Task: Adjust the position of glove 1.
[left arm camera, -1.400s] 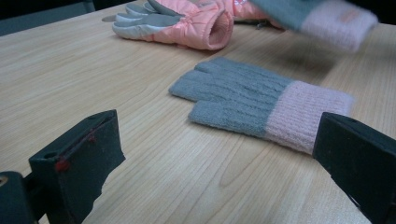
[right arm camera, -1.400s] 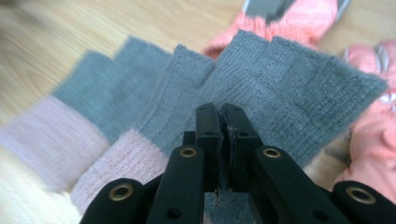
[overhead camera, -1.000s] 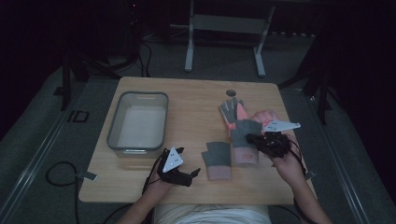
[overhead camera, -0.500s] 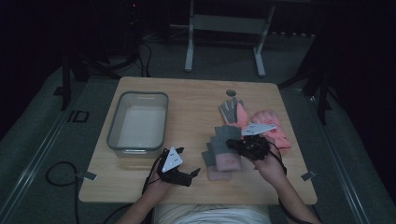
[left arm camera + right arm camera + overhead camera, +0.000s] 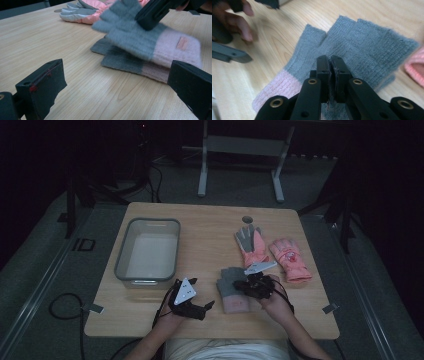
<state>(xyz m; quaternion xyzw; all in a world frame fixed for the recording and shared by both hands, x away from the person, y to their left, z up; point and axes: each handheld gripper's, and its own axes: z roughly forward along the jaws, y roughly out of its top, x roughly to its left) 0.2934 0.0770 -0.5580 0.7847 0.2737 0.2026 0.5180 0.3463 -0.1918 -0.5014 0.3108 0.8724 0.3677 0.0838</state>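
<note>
The right gripper (image 5: 246,285) has its jaws pinched together on a grey and pink knit glove (image 5: 140,37), holding it just above a second matching glove (image 5: 130,63) that lies flat near the worktop's (image 5: 210,250) front edge. The left gripper (image 5: 202,309) rests near the front edge beside them, jaws spread wide and holding nothing. Two pink padded gloves (image 5: 270,250) lie toward the right edge, and a grey bin (image 5: 147,252) sits by the left edge.

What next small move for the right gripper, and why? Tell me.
Probably lower it a little more, then open. The right gripper is shut on the knit glove, which hangs just above its mate on the table.
</note>
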